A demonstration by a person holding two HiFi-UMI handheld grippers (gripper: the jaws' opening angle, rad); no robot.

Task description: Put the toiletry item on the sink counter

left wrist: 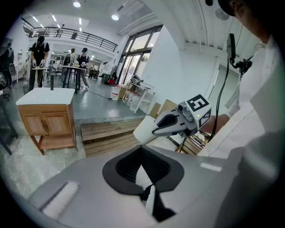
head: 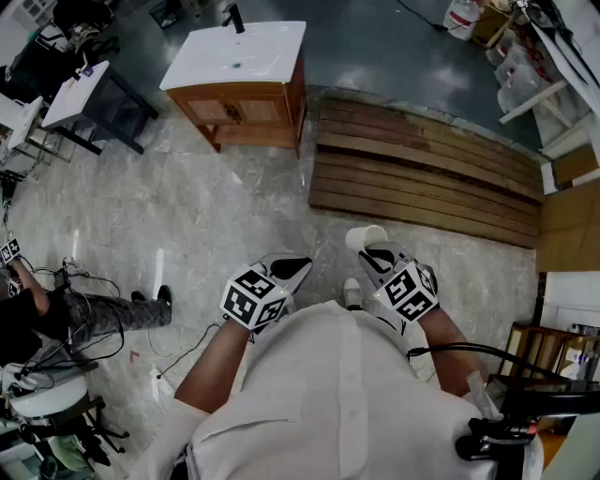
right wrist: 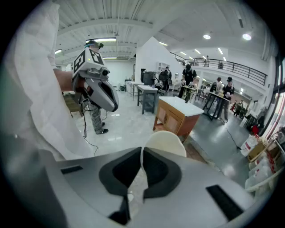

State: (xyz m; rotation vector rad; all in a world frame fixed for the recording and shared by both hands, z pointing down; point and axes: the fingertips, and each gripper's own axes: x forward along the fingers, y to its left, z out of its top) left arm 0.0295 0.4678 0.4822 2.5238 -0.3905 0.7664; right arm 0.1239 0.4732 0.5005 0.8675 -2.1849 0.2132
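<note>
The pale stone floor fills most of the head view. A deck of brown wooden planks lies on it, up and to the right. Just left of the planks stands the sink cabinet, made of brown wood. It has a flat white sink counter on top and a black tap at the back. A small table with a white top and dark legs stands to the left of it.

The person in the white shirt stands well apart from the sink and holds 2 grippers out in front. Another person's leg in grey patterned trousers shows low at the left edge, with a black shoe on the floor.

The right gripper pinches the thin rim of a white cup. Its 2 jaws are pressed onto the cup's wall, 1 on each side. The cup is up in the air over the floor, just in front of the planks. It is far from the sink counter.

The left gripper has its 2 jaws pressed together at the tips. It holds nothing. It hangs just beside the right gripper, and the 2 do not touch.
</note>
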